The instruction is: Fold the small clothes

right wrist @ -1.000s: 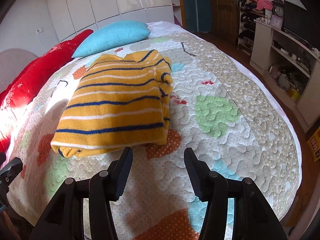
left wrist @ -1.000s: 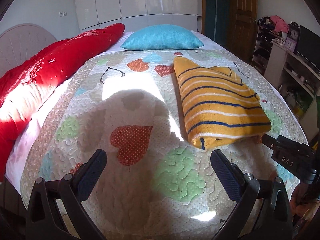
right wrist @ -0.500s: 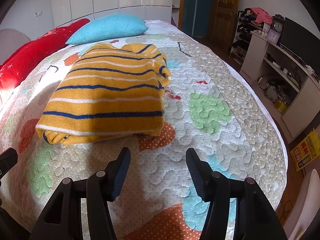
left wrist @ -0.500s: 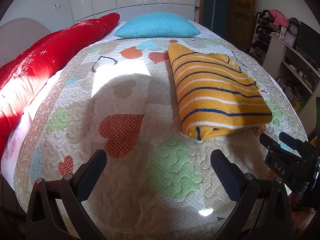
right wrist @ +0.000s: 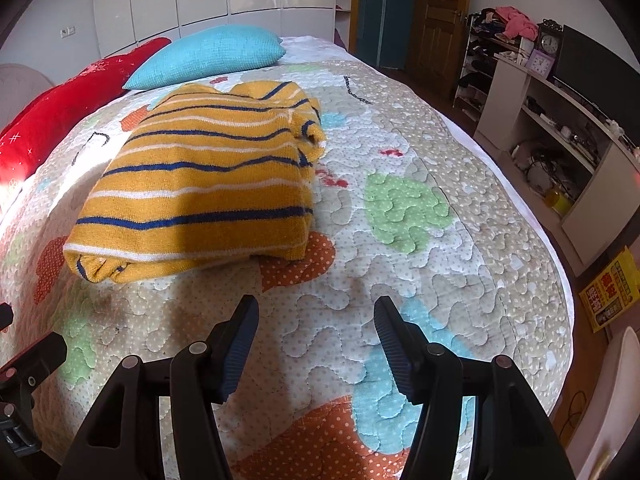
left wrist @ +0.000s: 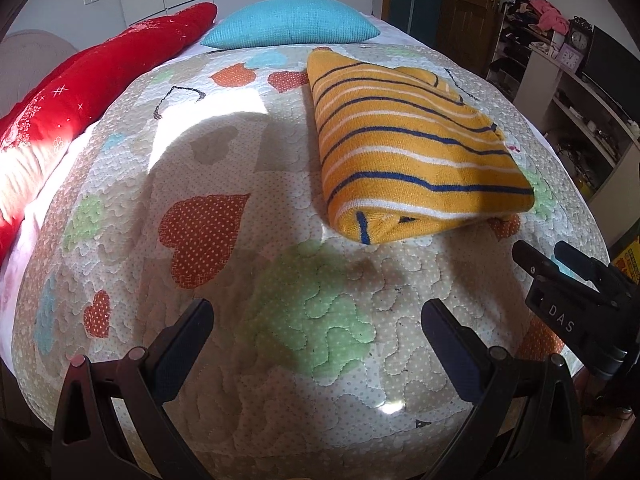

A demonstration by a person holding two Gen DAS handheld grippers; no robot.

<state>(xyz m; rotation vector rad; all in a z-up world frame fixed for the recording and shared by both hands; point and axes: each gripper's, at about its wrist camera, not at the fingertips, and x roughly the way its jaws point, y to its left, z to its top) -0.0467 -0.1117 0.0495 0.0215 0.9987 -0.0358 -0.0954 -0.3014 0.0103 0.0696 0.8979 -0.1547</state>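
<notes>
While your right gripper (right wrist: 316, 320) has just been spreading its jaws with nothing between them, the striped sweater (right wrist: 200, 184) lies folded on the quilt (right wrist: 420, 280), just beyond its fingertips. Your left gripper (left wrist: 316, 332) gapes empty, nearer the quilt than before. Inner folds stay hidden.

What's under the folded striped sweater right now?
The yellow striped sweater lies on the patchwork quilt. An orange heart patch pokes out from under its near right corner. Anything else beneath is covered; its folded-in layers show only at the near edge.
</notes>
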